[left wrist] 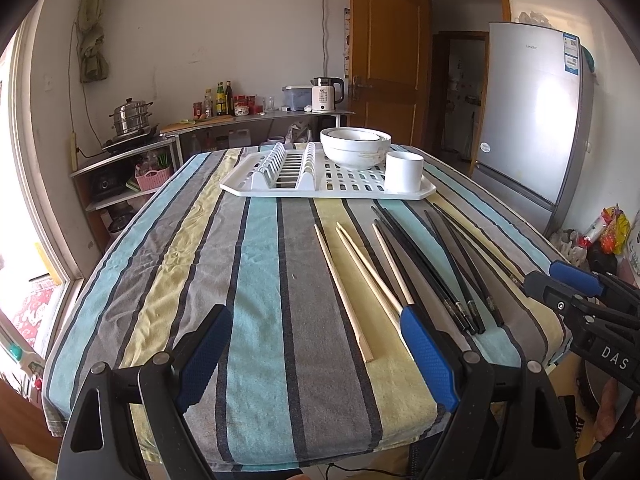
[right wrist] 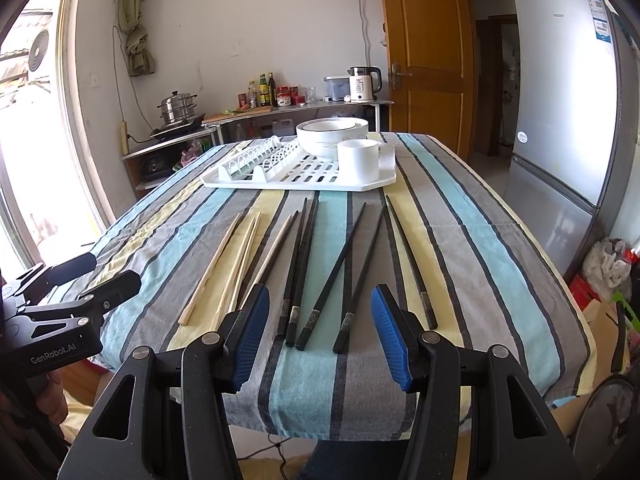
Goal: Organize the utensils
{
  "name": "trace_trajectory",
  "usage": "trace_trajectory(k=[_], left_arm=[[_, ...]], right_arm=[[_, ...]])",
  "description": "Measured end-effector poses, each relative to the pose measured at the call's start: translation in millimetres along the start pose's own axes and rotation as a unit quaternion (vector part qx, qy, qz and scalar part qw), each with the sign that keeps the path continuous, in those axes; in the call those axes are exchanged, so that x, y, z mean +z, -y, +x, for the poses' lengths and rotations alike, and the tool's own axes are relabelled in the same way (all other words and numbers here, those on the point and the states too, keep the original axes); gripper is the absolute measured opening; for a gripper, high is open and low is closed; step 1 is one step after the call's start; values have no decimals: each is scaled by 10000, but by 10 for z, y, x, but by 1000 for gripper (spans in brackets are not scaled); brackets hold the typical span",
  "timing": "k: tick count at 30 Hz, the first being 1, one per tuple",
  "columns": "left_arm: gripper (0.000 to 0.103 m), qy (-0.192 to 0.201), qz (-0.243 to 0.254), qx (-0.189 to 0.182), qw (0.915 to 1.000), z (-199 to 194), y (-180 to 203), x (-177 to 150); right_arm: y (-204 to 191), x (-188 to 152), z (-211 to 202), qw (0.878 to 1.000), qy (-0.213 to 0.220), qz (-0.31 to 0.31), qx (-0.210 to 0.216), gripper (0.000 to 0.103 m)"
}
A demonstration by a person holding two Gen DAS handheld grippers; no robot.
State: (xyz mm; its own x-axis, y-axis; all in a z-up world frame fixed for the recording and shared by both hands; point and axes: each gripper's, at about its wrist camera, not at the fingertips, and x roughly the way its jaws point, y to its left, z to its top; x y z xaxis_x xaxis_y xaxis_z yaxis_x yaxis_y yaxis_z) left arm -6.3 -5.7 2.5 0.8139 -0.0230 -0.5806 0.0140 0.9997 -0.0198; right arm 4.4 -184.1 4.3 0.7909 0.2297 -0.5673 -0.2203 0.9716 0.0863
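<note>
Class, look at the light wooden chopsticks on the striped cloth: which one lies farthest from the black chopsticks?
The leftmost wooden chopstick, lying alone at the row's outer edge. The other wooden ones lie between it and the black chopsticks.

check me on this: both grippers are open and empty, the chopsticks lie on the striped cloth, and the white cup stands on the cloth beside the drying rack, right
Not quite. The white cup stands on the drying rack, in front of the bowls, as the right wrist view shows. The rest holds: left gripper and right gripper are open and empty, chopsticks on the cloth.
</note>
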Motion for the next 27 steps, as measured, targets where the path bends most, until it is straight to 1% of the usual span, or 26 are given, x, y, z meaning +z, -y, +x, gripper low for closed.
trace_trajectory(k=[27], left_arm=[[86, 38, 13, -25, 10000, -27, 45, -6]], right_arm=[[1, -4, -45, 10000, 73, -1, -17, 54]])
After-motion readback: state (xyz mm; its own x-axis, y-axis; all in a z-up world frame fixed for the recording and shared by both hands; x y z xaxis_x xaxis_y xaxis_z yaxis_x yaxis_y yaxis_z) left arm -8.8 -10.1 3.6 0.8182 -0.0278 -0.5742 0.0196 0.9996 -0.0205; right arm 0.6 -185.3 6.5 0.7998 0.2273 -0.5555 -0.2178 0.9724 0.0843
